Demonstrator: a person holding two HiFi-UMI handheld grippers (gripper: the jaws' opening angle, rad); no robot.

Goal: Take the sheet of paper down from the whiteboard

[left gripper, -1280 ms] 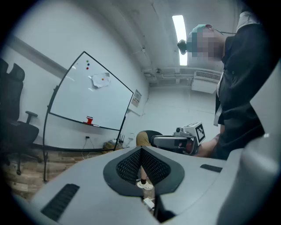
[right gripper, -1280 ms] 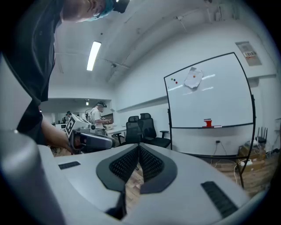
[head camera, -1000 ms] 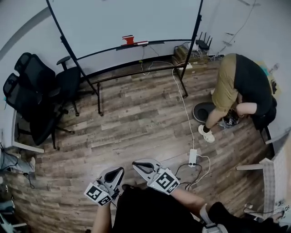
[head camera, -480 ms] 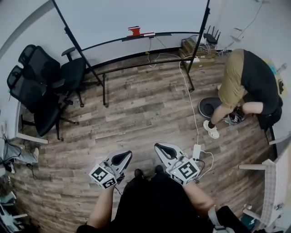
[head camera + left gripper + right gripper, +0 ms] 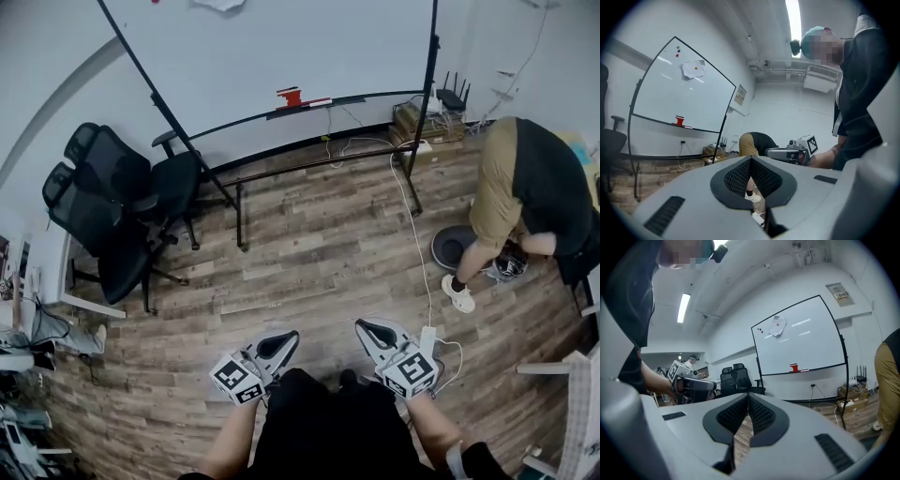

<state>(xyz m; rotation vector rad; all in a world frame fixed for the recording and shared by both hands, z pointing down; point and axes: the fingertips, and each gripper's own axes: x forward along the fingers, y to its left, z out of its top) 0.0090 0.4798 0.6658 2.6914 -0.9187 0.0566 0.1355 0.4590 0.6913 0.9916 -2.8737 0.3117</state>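
The sheet of paper (image 5: 220, 4) hangs crumpled high on the whiteboard (image 5: 281, 47), far ahead across the wooden floor. In the left gripper view the paper (image 5: 693, 69) is held by a red magnet; the right gripper view also shows the paper (image 5: 777, 326) near the board's top. My left gripper (image 5: 287, 338) and right gripper (image 5: 367, 328) are held side by side in front of my body, both pointing at the board from a distance. Each is shut with nothing between its jaws, as seen on the left gripper (image 5: 751, 161) and the right gripper (image 5: 747, 398).
Two black office chairs (image 5: 112, 202) stand left of the board's stand. A person (image 5: 534, 187) bends over at the right, next to a round base (image 5: 455, 246). A power strip (image 5: 429, 339) and its cable lie on the floor by my right side. A red eraser (image 5: 291, 96) sits on the board's tray.
I have walked closer to the whiteboard, and the paper's lower edge has come into the head view at the top. Both grippers travelled with me, still shut and side by side.
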